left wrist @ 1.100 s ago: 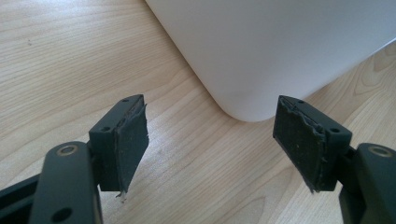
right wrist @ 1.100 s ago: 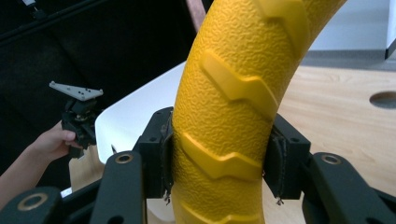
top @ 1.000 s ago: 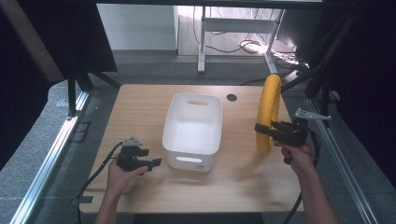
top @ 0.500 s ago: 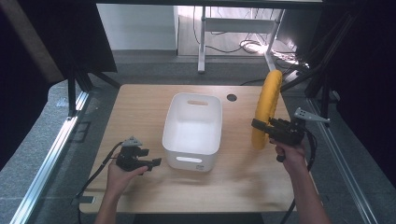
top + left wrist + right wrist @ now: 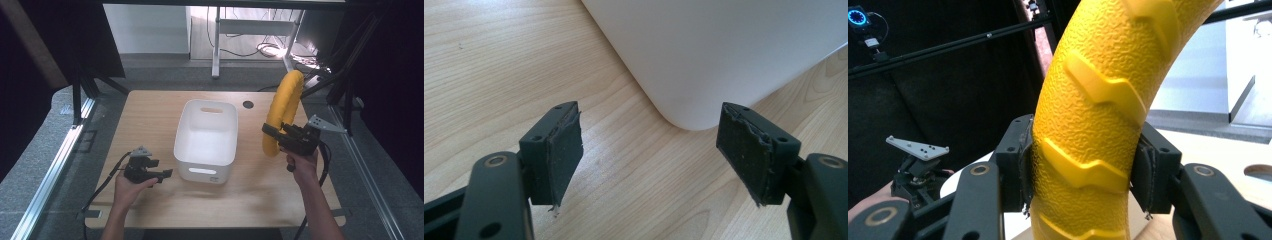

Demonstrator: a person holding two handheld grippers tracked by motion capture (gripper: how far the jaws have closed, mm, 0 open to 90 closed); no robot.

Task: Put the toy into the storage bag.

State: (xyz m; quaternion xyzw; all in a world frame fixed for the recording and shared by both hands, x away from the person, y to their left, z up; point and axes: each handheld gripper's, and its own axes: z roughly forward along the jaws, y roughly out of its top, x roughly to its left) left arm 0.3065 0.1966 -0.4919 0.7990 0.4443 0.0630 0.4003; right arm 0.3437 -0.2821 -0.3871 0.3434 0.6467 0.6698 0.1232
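A yellow ridged ring [image 5: 281, 110] [image 5: 1098, 100] stands on edge in the air over the table's right side. My right gripper [image 5: 274, 135] [image 5: 1083, 160] is shut on its lower arc, both pads pressing its sides. A white plastic bin [image 5: 207, 140] sits empty at the table's middle; its near corner [image 5: 704, 60] fills the top of the left gripper view. My left gripper [image 5: 159, 175] [image 5: 649, 150] rests low on the table just left of the bin's front corner, jaws open with only wood between them.
The wooden table [image 5: 150, 115] has a round cable hole [image 5: 248, 104] behind the bin. Black frame bars and dark curtains stand at both sides. A desk leg and cables lie on the floor beyond the far edge.
My right gripper has carried the yellow ring left, toward the bin. The left gripper has stayed where it was.
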